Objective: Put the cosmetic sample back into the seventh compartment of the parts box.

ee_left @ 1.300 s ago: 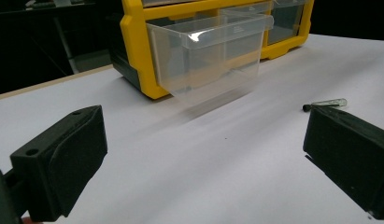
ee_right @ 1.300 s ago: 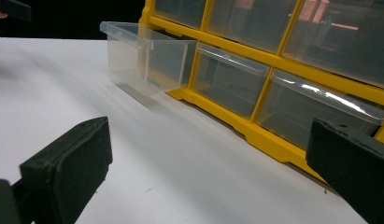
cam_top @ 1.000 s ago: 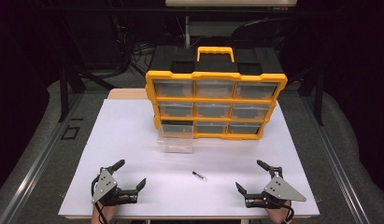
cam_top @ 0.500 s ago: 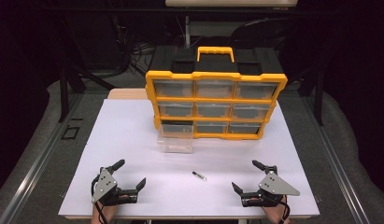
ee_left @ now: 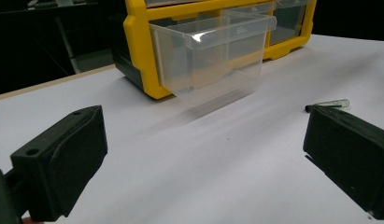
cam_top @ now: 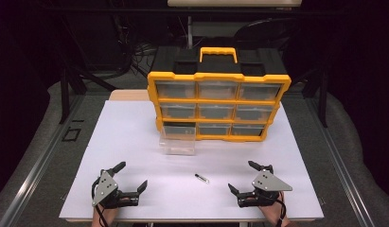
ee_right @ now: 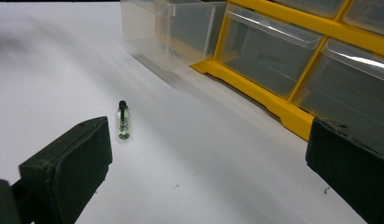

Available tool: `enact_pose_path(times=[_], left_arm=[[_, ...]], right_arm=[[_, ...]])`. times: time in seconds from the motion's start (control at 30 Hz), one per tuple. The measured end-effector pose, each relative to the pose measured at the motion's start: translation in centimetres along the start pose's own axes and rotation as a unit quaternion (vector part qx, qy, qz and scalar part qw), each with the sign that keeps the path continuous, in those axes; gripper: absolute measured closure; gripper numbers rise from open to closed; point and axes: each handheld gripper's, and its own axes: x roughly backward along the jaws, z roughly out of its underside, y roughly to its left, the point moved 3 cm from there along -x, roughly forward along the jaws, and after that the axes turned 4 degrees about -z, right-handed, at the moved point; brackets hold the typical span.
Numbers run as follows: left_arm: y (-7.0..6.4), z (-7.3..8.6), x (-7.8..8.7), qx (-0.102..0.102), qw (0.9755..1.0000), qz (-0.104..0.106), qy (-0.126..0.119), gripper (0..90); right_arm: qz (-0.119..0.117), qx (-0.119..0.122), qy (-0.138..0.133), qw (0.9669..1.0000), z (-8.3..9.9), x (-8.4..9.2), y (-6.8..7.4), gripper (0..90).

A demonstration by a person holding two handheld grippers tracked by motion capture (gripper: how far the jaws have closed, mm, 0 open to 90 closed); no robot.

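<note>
A small clear vial with a black cap (cam_top: pixel 201 178) lies on the white table top, between the two grippers and nearer the front edge. It also lies ahead of the right jaws (ee_right: pixel 122 121) and beside the left gripper's far jaw (ee_left: pixel 328 104). A clear plastic drawer (cam_top: pixel 178 140) stands pulled out on the table in front of the yellow organiser (cam_top: pixel 218 101). My left gripper (cam_top: pixel 130 177) rests open near the front left. My right gripper (cam_top: pixel 243 177) rests open near the front right. Nothing is between either pair of jaws.
The yellow and black drawer cabinet, with a carry handle (cam_top: pixel 219 52), stands upright at the back of the white board (cam_top: pixel 126 142). Its bottom-left slot is dark. Grey floor and a metal rail (cam_top: pixel 36 161) flank the table.
The right gripper has shifted a little to the left and away from the front edge. The left gripper, the vial and the drawer have stayed put.
</note>
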Motion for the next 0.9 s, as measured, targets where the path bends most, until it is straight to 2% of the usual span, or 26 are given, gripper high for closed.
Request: enact_pose_path(times=[0.2, 0.47, 0.9], left_arm=[[-0.1, 0.0, -0.1, -0.002, 1.0, 0.001, 0.002, 0.0], [0.0, 0.0, 0.0, -0.003, 1.0, -0.002, 0.004, 0.0], [0.0, 0.0, -0.1, -0.003, 1.0, -0.001, 0.005, 0.0]], right_arm=[[-0.012, -0.007, 0.01, 0.9999, -0.4, -0.7, 0.1, 0.0], [-0.025, -0.002, 0.024, 0.9994, -0.9, -1.5, 0.6, 0.0], [-0.059, 0.004, 0.058, 0.9965, -1.9, -3.4, 1.8, 0.0]])
